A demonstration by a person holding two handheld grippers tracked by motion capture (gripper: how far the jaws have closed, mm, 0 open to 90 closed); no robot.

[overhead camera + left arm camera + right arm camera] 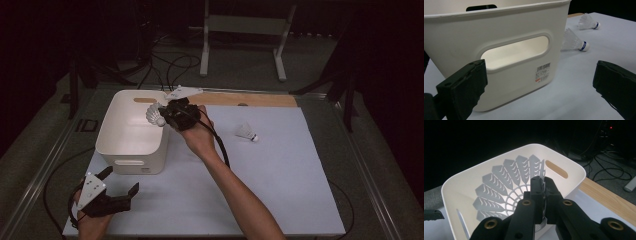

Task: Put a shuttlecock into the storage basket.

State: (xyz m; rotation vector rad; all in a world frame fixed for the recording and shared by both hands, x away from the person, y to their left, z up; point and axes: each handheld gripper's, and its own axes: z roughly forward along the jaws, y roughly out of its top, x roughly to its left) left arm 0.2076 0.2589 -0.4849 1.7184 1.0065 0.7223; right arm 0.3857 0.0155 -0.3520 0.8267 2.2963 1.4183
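Observation:
A white plastic bin [131,145] stands at the left of the pale sheet. My right gripper [165,116] hovers over the bin's right rim, shut on a white shuttlecock [154,115]. In the right gripper view the jaws [543,185] pinch the shuttlecock [506,182] by its feather skirt, which fans out above the bin [577,168]. My left gripper [121,180] rests open near the front left corner, facing the bin's handle hole [516,51]; the left gripper [540,75] holds nothing. Two more shuttlecocks [574,41] [587,22] lie on the sheet to the bin's right; one shuttlecock [247,132] lies mid-table.
A pale blue sheet [280,190] covers the table, with a wooden strip [250,99] along its far edge. Cables [170,65] and a white metal stand [245,25] are on the floor beyond. The person's right forearm [240,195] crosses the sheet diagonally.

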